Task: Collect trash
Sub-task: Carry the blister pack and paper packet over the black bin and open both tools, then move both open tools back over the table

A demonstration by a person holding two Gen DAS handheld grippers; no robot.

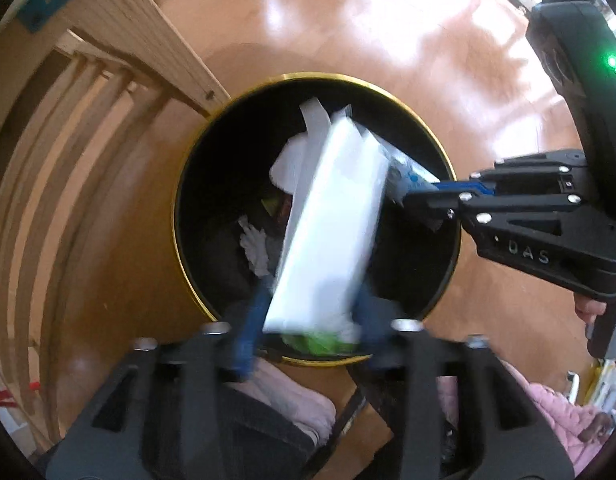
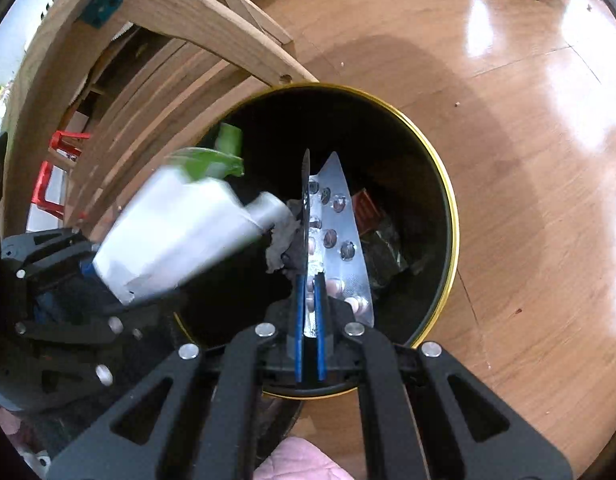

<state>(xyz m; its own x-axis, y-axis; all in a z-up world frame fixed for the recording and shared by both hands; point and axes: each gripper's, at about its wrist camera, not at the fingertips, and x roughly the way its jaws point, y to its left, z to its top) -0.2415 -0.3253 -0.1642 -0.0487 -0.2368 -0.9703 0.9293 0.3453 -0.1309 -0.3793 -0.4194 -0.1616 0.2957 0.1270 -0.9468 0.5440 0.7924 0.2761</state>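
Trash fills the round black bin with a gold rim (image 1: 180,184) standing on the wooden floor (image 1: 347,32) beside a wooden chair (image 1: 120,32). The left gripper (image 1: 308,320), fingers spread apart, has a blurred white carton (image 1: 327,224) between them over the bin. The right gripper (image 2: 309,320) pinches a silver pill blister pack (image 2: 339,232) above the opening.
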